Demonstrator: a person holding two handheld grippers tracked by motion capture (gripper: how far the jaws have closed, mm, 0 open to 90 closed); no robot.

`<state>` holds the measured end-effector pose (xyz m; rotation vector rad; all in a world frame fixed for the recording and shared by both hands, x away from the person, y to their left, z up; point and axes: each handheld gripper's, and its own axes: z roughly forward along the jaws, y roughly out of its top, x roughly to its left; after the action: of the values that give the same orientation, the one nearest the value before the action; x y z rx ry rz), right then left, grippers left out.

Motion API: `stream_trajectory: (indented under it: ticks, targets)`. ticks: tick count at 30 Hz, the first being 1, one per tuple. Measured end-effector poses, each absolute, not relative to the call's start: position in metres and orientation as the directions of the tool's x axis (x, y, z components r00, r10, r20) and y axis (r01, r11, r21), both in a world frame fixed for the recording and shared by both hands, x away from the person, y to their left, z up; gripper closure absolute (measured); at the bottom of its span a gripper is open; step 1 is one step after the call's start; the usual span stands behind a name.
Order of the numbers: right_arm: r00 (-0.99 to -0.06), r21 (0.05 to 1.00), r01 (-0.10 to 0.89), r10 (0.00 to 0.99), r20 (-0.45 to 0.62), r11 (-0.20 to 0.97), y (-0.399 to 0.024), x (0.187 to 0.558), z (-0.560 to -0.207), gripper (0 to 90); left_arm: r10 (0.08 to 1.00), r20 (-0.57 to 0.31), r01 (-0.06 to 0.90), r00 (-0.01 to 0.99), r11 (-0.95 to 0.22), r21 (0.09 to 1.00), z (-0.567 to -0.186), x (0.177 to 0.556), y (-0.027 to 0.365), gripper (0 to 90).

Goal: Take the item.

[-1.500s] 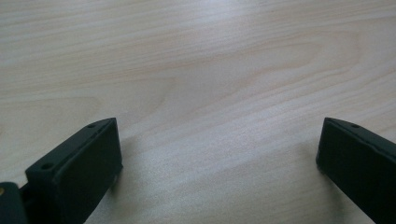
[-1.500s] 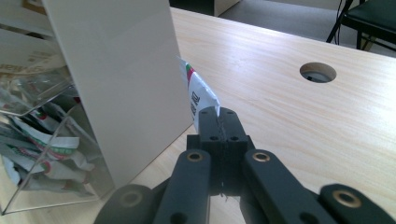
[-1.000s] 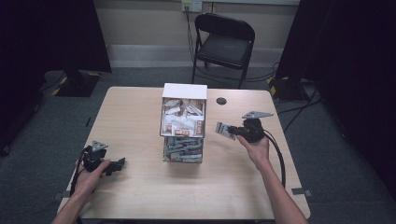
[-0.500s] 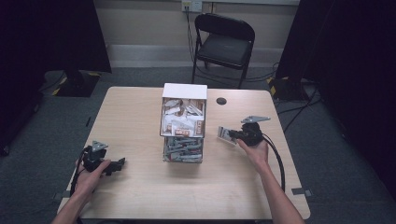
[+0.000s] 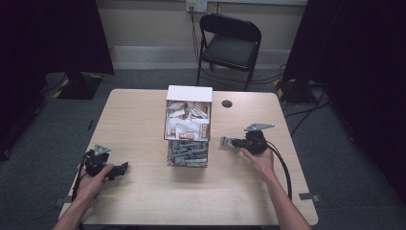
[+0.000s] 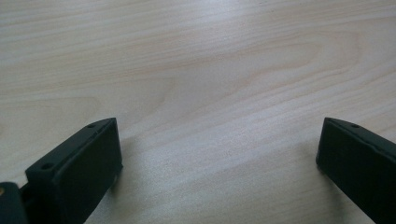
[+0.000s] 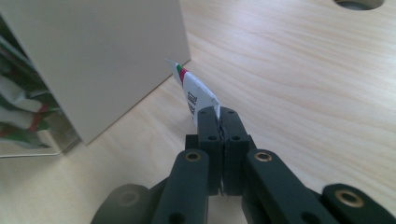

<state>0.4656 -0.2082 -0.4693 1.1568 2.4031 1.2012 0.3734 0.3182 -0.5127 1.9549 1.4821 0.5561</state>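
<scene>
I have my right tongs (image 7: 219,122) clamped on 1 small packet (image 7: 194,91), pinched by its lower corner so most of it sticks out beyond the tips, tilted toward the white side of the packet box (image 5: 187,125). In the high view the right tongs (image 5: 233,143) hang just beside the box, low over the counter (image 5: 143,124). The risk as I judge it: so little of the packet is gripped that a brush against the box wall or the counter could twist it free or crease it, and a careless swing could nudge the box itself, which is stacked with more packets in 2 tiers. My left tongs (image 5: 120,168) rest on the counter near its front left corner, well apart from the box, spread wide with bare wood between them (image 6: 219,154), holding nothing.
</scene>
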Motion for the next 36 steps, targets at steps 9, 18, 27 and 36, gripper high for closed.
stream_trajectory:
  ticks: [9,18,27,36]
  targets:
    - [-0.702,0.743,0.54,0.699,0.139,0.394,-0.201,0.457,-0.467,87.4,0.959,-0.035,0.7,0.282,-0.181,0.691,-0.513,0.373,0.318,0.0]
    - [-0.717,0.743,0.543,0.677,0.167,0.391,-0.196,0.455,-0.471,76.9,0.959,-0.035,0.7,0.282,-0.181,0.69,-0.513,0.373,0.318,0.0]
    - [-0.702,0.737,0.561,0.689,0.18,0.378,-0.195,0.46,-0.476,54.1,0.959,-0.035,0.699,0.282,-0.181,0.691,-0.513,0.373,0.318,0.0]
    - [-0.685,0.754,0.571,0.695,0.219,0.325,-0.199,0.459,-0.468,34.9,0.959,-0.034,0.7,0.282,-0.181,0.69,-0.513,0.373,0.318,0.0]
